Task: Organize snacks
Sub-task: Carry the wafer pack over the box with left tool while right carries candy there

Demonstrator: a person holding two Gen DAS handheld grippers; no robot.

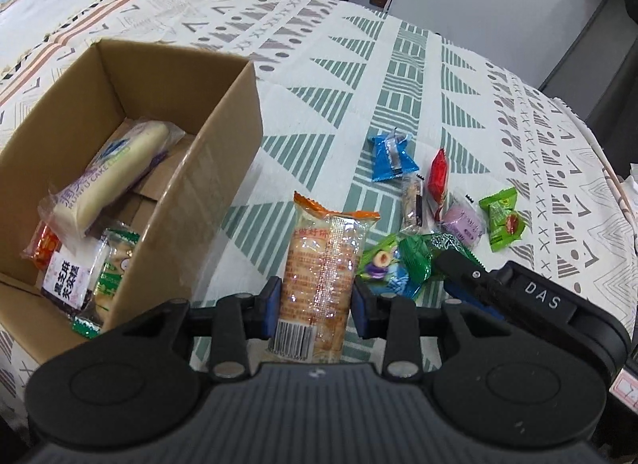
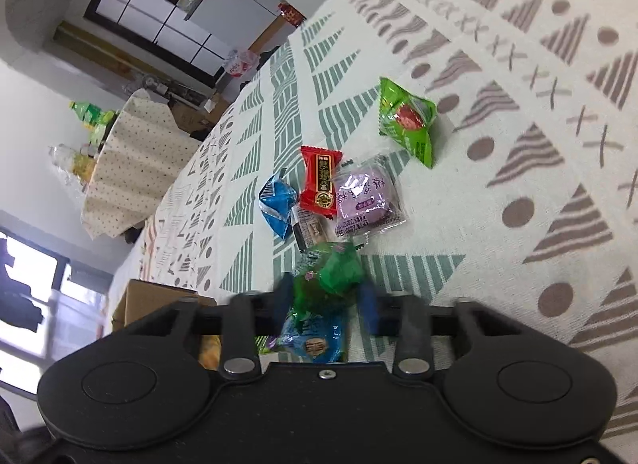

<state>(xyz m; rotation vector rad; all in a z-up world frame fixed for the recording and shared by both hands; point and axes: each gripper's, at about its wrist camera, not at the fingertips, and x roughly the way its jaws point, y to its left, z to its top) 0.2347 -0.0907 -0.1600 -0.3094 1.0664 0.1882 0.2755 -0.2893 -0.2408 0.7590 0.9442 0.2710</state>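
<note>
Orange-trimmed and clear, one long cracker packet stands low centre in the left wrist view, clamped between the blue pads of the left gripper. In the right wrist view the right gripper is clenched on a dark green candy, though blur softens the pads; a blue-green wrapper lies beneath, half hidden by the gripper body. Beyond it on the patterned table lie five more small snacks: a clear bar, mostly covered, a blue candy, a red candy, a purple cake and a light green packet. At left in the left wrist view, one cardboard box holds a long white cake roll and at least three other packets, partly overlapped.
</note>
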